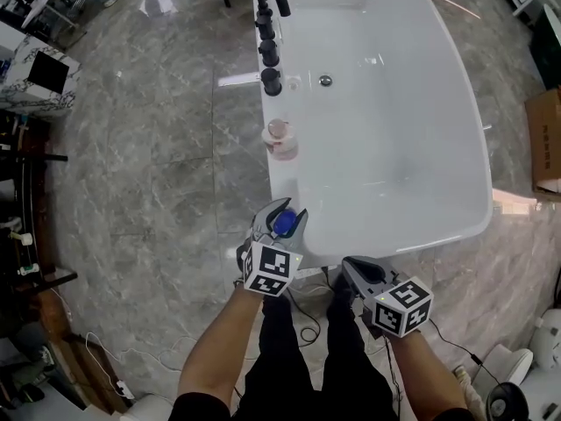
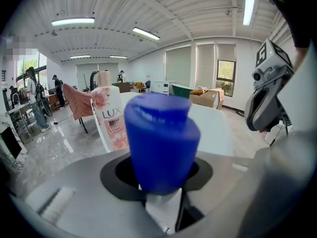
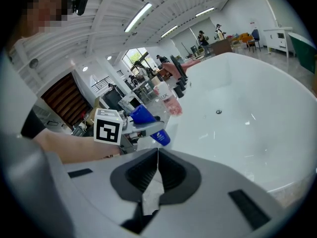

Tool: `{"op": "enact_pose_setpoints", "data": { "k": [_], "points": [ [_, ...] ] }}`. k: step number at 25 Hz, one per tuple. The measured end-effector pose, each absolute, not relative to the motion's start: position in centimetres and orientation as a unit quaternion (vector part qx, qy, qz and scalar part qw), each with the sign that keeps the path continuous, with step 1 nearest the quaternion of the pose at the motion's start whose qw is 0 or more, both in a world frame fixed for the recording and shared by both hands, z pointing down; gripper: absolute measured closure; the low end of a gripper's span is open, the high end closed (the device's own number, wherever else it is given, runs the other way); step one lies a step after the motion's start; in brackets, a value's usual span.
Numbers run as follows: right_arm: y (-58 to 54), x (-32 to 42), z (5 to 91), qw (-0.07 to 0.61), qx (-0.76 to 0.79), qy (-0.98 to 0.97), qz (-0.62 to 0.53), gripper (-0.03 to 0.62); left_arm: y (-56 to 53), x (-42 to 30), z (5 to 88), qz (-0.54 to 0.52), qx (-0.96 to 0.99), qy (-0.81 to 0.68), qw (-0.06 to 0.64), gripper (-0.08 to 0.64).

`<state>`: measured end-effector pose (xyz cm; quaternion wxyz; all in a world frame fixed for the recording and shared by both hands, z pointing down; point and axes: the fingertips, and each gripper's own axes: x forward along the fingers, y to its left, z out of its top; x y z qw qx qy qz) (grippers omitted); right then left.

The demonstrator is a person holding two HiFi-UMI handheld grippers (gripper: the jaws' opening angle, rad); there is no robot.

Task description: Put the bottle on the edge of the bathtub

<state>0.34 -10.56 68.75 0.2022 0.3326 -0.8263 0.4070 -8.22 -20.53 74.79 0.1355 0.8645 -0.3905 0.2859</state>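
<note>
A blue bottle [image 1: 283, 224] sits between the jaws of my left gripper [image 1: 285, 211], which is shut on it. The bottle [image 2: 161, 143] fills the left gripper view. It hangs tilted just above the near left corner of the white bathtub's rim [image 1: 289, 191]; the right gripper view shows the bottle [image 3: 161, 138] close over that rim. My right gripper [image 1: 355, 270] hovers to the right, in front of the tub's near end, shut with nothing in it [image 3: 157, 155].
A pink Lux bottle [image 1: 280, 139] stands on the tub's left rim, farther along. Beyond it are black knobs [image 1: 271, 81] and a black faucet [image 1: 267, 7]. A cardboard box [image 1: 545, 139] lies right of the tub. Cables [image 1: 307, 323] trail on the marble floor.
</note>
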Motion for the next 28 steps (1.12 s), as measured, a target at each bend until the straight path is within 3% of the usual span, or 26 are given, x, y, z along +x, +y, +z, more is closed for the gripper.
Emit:
{"op": "enact_pose_setpoints", "data": {
  "k": [23,28],
  "points": [
    [-7.4,1.7,68.1,0.206,0.326,-0.825,0.413,0.58,-21.0,-7.0,73.7,0.289,0.858,-0.402,0.135,0.409],
    [-7.6,2.2,67.5,0.204,0.329,-0.826,0.411,0.58,-20.8,-7.3,73.1,0.297,0.851,-0.411,0.135,0.359]
  ]
}}
